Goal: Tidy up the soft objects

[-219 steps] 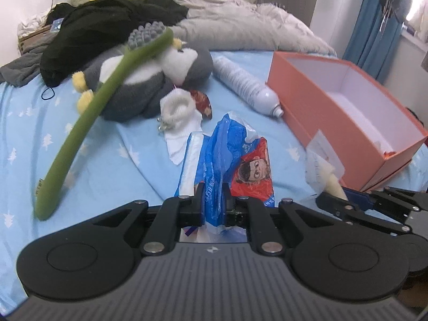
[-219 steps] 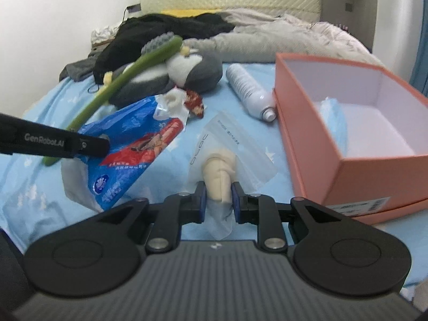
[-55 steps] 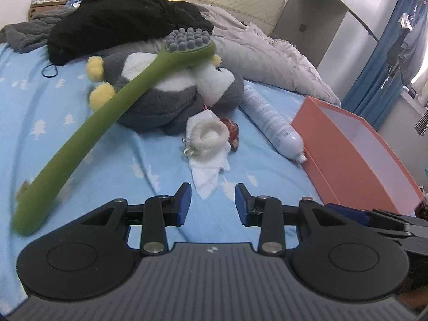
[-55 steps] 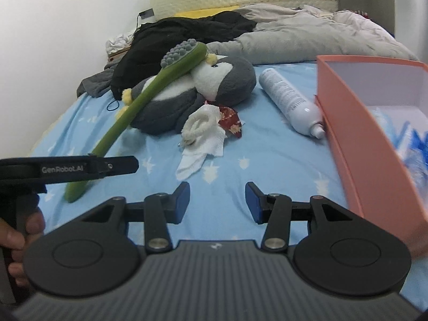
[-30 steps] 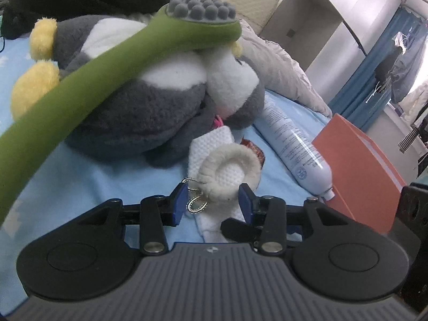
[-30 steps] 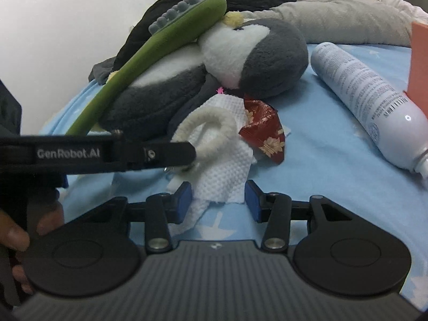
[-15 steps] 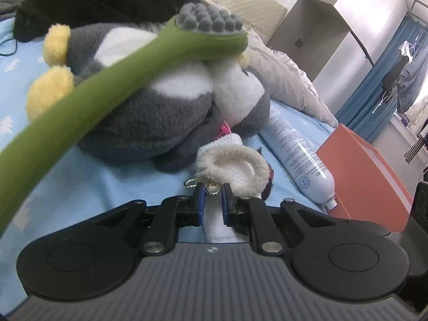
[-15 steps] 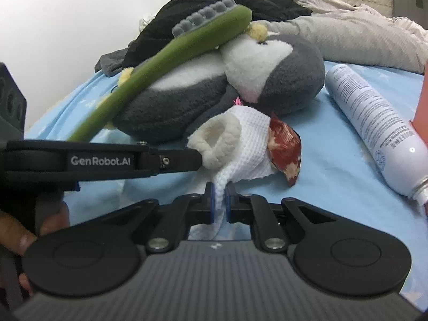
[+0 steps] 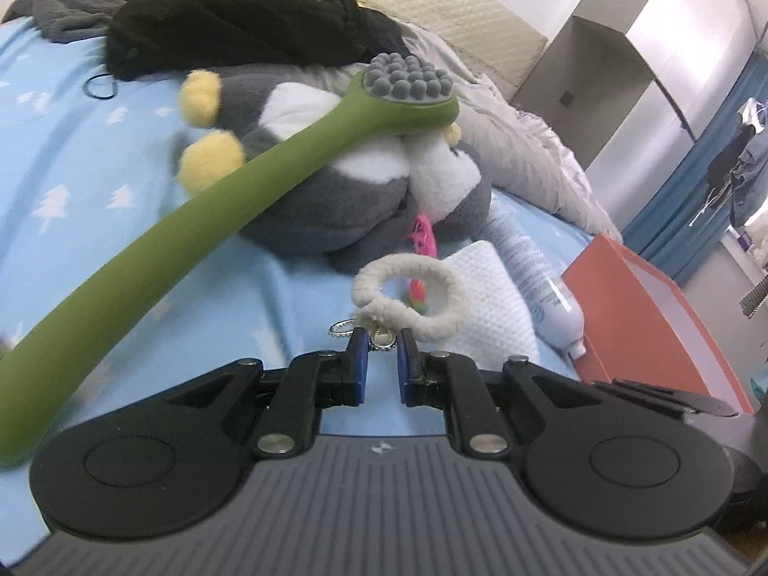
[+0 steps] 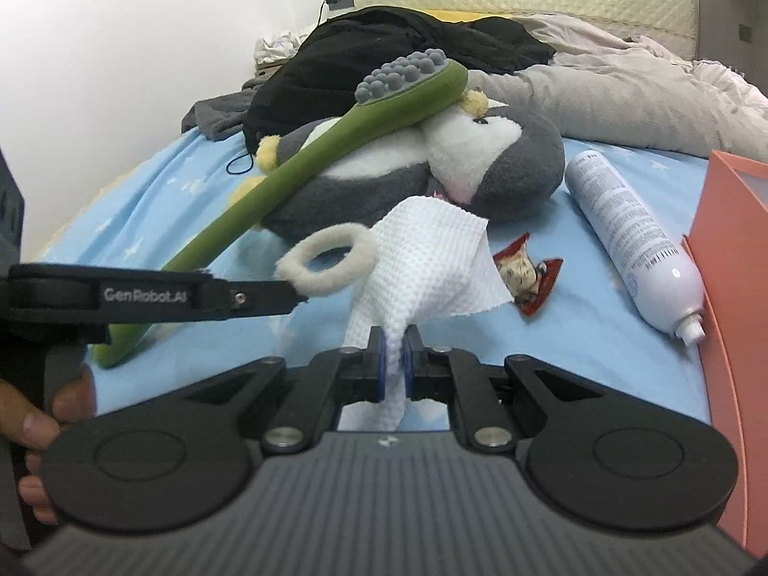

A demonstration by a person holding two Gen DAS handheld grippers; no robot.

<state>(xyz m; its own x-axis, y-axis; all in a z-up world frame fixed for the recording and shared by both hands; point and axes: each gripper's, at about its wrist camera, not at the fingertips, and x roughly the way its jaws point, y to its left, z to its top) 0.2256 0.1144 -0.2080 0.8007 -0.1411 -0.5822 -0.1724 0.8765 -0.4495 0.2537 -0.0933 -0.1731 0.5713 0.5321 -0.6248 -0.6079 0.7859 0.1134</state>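
Fleece ring (image 9: 416, 298), cream and fluffy, is hanging off the near bedsheet (image 9: 72, 177), with the left gripper (image 9: 382, 338) pinching the small metal charms at its near edge between narrow jaws. Just right of it, the right gripper (image 10: 393, 342) is clamping a bunched white waffle cloth (image 10: 422, 259), jaws almost together, the cloth draping up and away from the bed. Beyond both, a grey penguin plush (image 10: 432, 173) is lying under a long green massage brush (image 10: 307, 163). A white spray bottle (image 10: 629, 240) is resting right of the plush, beside an orange box (image 9: 653, 317). A red wrapper (image 10: 525, 278) is lying between cloth and bottle.
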